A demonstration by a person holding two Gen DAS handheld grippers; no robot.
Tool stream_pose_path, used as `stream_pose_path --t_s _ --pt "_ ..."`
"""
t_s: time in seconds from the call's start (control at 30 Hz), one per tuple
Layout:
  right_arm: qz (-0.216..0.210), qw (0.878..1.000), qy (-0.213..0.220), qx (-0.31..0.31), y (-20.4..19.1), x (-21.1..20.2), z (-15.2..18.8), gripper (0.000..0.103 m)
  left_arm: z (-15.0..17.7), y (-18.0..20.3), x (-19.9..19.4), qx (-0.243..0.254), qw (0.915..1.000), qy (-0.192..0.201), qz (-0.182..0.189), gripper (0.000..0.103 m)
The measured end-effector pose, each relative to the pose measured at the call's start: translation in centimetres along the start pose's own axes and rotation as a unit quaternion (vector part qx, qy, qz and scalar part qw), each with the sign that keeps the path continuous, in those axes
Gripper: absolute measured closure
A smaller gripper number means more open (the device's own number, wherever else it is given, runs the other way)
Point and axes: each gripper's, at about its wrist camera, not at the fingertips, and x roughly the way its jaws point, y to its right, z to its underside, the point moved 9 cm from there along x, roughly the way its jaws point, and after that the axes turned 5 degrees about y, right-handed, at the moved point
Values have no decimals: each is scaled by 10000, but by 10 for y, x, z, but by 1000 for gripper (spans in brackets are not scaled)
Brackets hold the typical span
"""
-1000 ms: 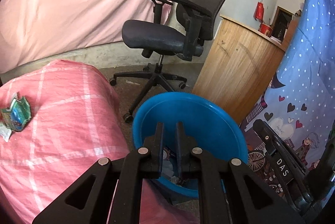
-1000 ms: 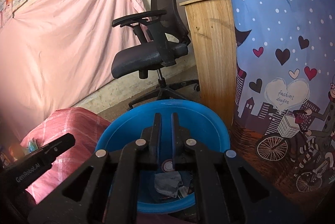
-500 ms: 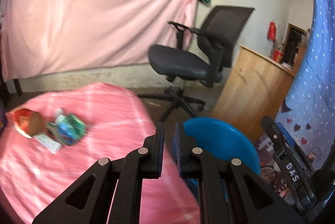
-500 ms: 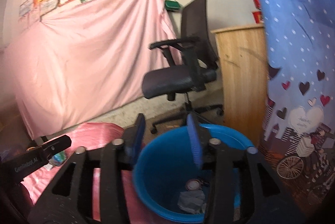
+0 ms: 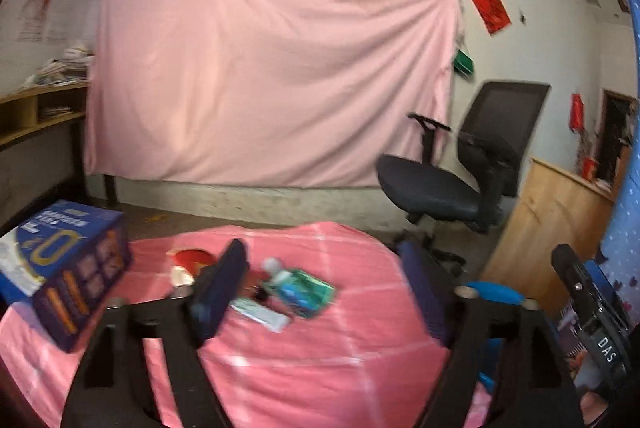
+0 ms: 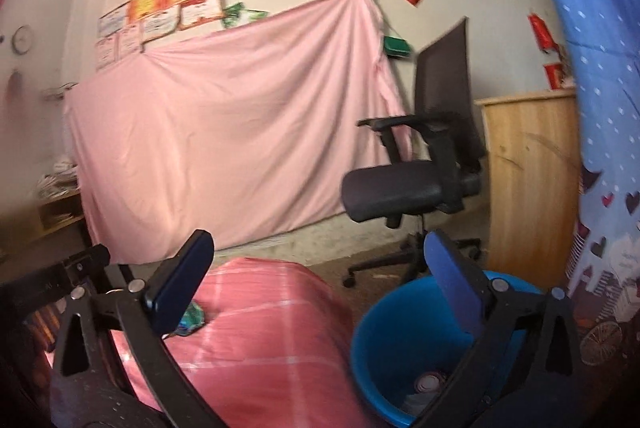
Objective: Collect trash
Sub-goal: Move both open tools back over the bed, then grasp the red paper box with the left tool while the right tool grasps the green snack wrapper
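Well, both grippers are spread wide and carrying nothing. The left gripper (image 5: 320, 280) looks down over the pink-covered tabletop (image 5: 320, 368), and the litter sits between its fingers (image 5: 218, 288), nearer the left one: a crumpled green-blue wrapper (image 5: 302, 288) with a small cap end, a pale flat sachet (image 5: 260, 314) just in front of it and touching, and a red-and-white piece (image 5: 188, 262) partly hidden behind the left finger. A blue carton (image 5: 64, 268) stands well outside that finger.

The right gripper (image 6: 316, 280) hangs with its right finger over the blue bin (image 6: 376, 340), which already has scraps in the bottom.

I'd judge all this trash light, soft and crushable. The wrapper looks glossy, so likely slippery; pinching across its bulky middle should hold better than catching a thin edge. The flat sachet lies close to the cloth and may need a nip at its raised end, or the fabric might come up too.
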Motion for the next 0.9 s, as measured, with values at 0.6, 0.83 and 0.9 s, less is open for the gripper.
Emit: stream_pose_path --t_s 0.6,0.83,0.9 --pt "-878 9924 -92 -860 -96 11 33 0 32 -118 -34 132 9946 461 -916 3" --pt "-1048 9867 -380 -1187 -120 25 53 0 40 -128 -16 336 9935 382 -1016 3" --pt "-1090 9845 -513 -1272 -125 32 59 0 42 -129 -8 357 9943 280 -965 3"
